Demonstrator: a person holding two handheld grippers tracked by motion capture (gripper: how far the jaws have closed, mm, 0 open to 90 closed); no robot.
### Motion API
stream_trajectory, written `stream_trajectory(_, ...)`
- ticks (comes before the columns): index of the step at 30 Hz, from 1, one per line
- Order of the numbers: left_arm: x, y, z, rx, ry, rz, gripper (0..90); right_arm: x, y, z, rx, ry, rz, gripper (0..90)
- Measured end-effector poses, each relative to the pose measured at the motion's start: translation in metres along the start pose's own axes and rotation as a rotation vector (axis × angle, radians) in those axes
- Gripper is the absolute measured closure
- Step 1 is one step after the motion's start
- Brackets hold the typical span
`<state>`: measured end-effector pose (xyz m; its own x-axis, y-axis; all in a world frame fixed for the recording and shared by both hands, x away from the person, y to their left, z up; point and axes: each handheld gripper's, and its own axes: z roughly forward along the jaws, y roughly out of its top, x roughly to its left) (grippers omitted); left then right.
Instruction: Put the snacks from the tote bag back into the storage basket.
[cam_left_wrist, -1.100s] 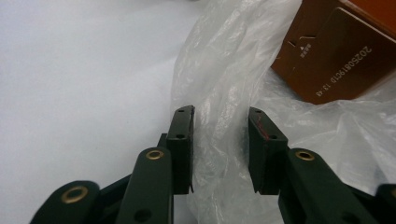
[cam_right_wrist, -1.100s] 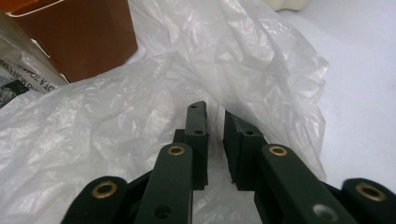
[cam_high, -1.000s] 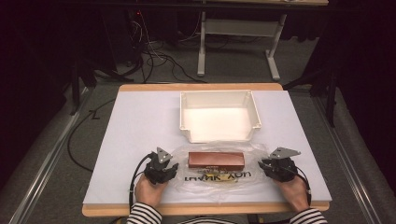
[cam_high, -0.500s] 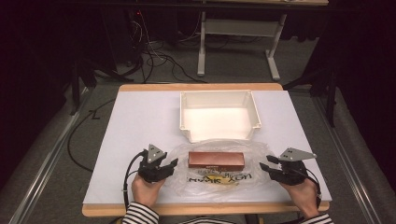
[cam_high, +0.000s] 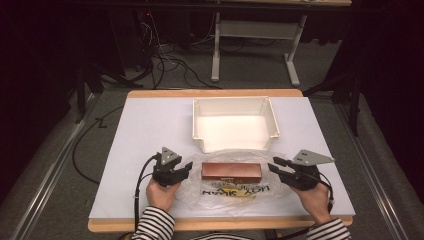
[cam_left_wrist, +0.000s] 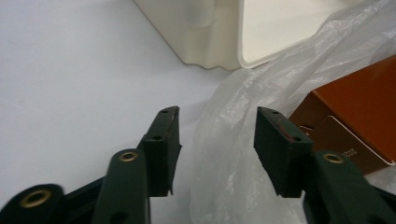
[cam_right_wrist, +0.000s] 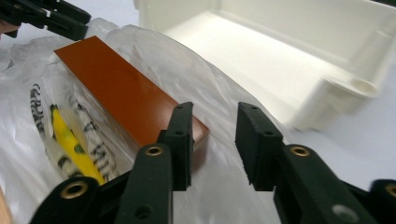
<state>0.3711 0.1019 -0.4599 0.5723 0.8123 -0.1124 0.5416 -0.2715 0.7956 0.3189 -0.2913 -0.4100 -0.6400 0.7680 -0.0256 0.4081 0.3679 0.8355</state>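
A brown-orange box (cam_high: 231, 171) lies flat within a clear printed plastic bag (cam_high: 235, 192) at the table's near middle. My left gripper (cam_high: 187, 168) hovers at the bag's left edge, pointing right. Its jaws have just been closing but stand apart. In the left gripper view, bag film (cam_left_wrist: 224, 163) lies in the gap of my left gripper (cam_left_wrist: 217, 119), unpinched, with the box (cam_left_wrist: 359, 107) to its right. My right gripper (cam_high: 272, 165) faces the box's right end. Its jaws have also just been closing. In its own view my right gripper (cam_right_wrist: 215, 114) stands open above the bag (cam_right_wrist: 42, 154), beside the box's corner (cam_right_wrist: 121, 88).
An empty white bin (cam_high: 200, 120) stands just behind the bag, its front wall close to both grippers (cam_left_wrist: 196, 32) (cam_right_wrist: 327, 18). The white-topped table (cam_high: 150, 130) has bare surface left and right of the bin. Cables trail from both grippers toward the near edge.
The right gripper has risen a little at the bag's right end. Both grippers' jaws widened and then narrowed again. The box and bag lie where they were.
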Motion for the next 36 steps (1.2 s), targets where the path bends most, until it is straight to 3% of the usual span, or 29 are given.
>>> stream_trajectory(4,0.000,0.000,0.009,0.035,-0.034,0.002,67.4,0.008,0.016,0.026,0.032,0.000,-0.036,67.9)
stream_trajectory(6,0.001,-0.001,0.012,0.048,-0.043,0.008,73.3,0.010,0.022,0.035,0.014,-0.066,-0.045,59.9)
stream_trajectory(9,0.000,-0.002,0.015,0.064,-0.049,0.018,80.4,0.008,0.026,0.039,-0.023,-0.096,-0.027,53.9)
stream_trajectory(12,0.000,-0.002,0.017,0.079,-0.055,0.024,86.6,0.003,0.028,0.045,0.015,-0.090,-0.011,52.3)
stream_trajectory(14,0.001,-0.002,0.017,0.084,-0.053,0.023,89.1,-0.003,0.025,0.052,0.068,-0.061,-0.004,64.1)
stream_trajectory(19,0.003,-0.001,0.019,0.085,-0.048,0.001,90.0,-0.007,0.015,0.061,0.138,-0.034,0.006,89.7)
stream_trajectory(27,-0.008,0.005,0.029,0.117,0.038,0.092,90.0,-0.014,-0.005,0.077,0.208,-0.069,0.021,90.0)
stream_trajectory(31,-0.008,0.006,0.035,0.125,0.044,0.097,90.0,-0.015,-0.016,0.083,0.238,-0.080,0.025,90.0)
stream_trajectory(34,-0.010,0.005,0.039,0.126,0.056,0.115,90.0,-0.014,-0.023,0.083,0.232,-0.090,0.011,90.0)
stream_trajectory(36,-0.010,0.005,0.041,0.115,0.068,0.123,90.0,-0.014,-0.026,0.081,0.218,-0.088,0.035,90.0)
